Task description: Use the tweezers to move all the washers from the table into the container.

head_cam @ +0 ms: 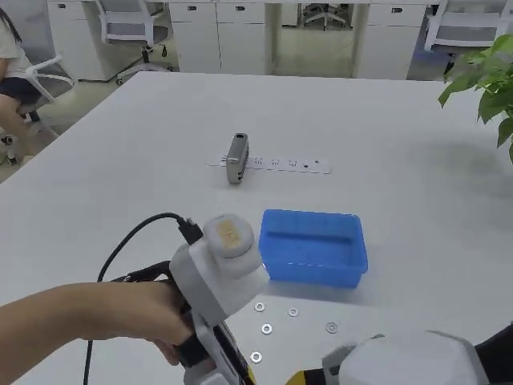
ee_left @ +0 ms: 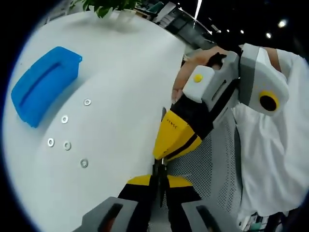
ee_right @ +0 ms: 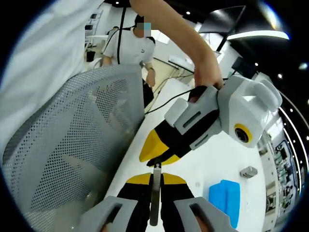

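Note:
Several small metal washers (head_cam: 266,328) lie on the white table just in front of the blue container (head_cam: 317,273). In the left gripper view the washers (ee_left: 67,145) lie loose near the container (ee_left: 43,87). The two grippers meet tip to tip at the table's near edge. My right gripper (ee_right: 155,178) is shut on the thin metal tweezers (ee_right: 154,198). My left gripper (ee_left: 161,178) also has its yellow jaws closed on the tweezers (ee_left: 161,186), nose to nose with the right gripper (ee_left: 164,154). In the head view a hand holds the left gripper (head_cam: 240,365) at the lower left.
A white power strip (head_cam: 276,164) and a small grey device (head_cam: 237,158) lie beyond the container. A green plant (head_cam: 489,80) overhangs the right edge. A grey mesh chair (ee_right: 72,145) stands beside the near edge. Office chairs and cabinets line the back.

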Tool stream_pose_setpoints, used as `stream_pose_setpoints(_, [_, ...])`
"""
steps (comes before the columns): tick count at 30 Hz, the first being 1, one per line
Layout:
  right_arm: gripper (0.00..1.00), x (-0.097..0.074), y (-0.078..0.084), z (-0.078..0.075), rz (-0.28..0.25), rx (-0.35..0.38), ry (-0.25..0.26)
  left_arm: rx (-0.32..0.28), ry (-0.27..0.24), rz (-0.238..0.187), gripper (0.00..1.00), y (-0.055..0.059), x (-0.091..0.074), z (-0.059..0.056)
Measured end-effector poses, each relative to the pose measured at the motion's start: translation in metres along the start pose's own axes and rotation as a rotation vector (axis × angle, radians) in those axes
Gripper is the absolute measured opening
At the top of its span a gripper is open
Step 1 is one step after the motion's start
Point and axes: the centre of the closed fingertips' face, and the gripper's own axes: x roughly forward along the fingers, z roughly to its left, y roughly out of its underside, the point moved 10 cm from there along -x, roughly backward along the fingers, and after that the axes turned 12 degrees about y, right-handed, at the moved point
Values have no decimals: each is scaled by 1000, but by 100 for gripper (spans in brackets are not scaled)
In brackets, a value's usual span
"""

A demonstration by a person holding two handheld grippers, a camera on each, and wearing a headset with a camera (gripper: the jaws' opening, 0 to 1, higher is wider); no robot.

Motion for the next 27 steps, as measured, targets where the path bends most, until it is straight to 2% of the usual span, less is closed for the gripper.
stream_pose_setpoints(4, [2, 0, 3, 0, 4, -26, 23, 2, -23, -2, 4, -3, -1, 1])
stream_pose_setpoints(6, [2, 1, 6, -3, 21, 7, 43, -23, -63, -31, 3, -5, -4, 3])
stream_pose_setpoints(8, [3, 1, 10, -7, 35, 106, 79, 17, -104, -59, 2, -7, -5, 2])
stream_pose_setpoints(9, [4, 2, 10, -8, 16, 133, 93, 16, -154, -80, 2, -6, -6, 3])
stream_pose_setpoints(11, [7, 2, 15, -12, 48, 197, 134, 30, -169, -103, 1, -6, -7, 0])
stream_pose_setpoints(12, [8, 1, 17, -13, 47, 230, 159, 44, -208, -146, 1, -7, -8, -1])
stream_pose_setpoints(13, [8, 0, 18, -13, 48, 263, 172, 57, -226, -158, 1, -7, -8, -2])
stream_pose_setpoints(15, [10, -4, 21, -13, 41, 362, 206, 101, -320, -179, 1, -7, -10, -4])
stream_pose_setpoints(16, [10, -7, 22, -14, 44, 393, 231, 123, -345, -181, 1, -7, -10, -5])
stream_pose_setpoints(18, [11, -14, 25, -14, 41, 467, 281, 131, -374, -229, 1, -6, -9, -8])
stream_pose_setpoints(20, [12, -21, 27, -13, 35, 548, 316, 115, -394, -305, 1, -4, -10, -9])
stream_pose_setpoints(22, [11, -28, 30, -11, 19, 653, 344, 111, -421, -347, 1, -2, -11, -9])
stream_pose_setpoints(24, [12, -33, 32, -9, 0, 747, 358, 112, -453, -398, 1, -1, -11, -9])
stream_pose_setpoints(27, [14, -38, 39, -9, -64, 948, 357, 107, -469, -477, 1, 1, -11, -13])
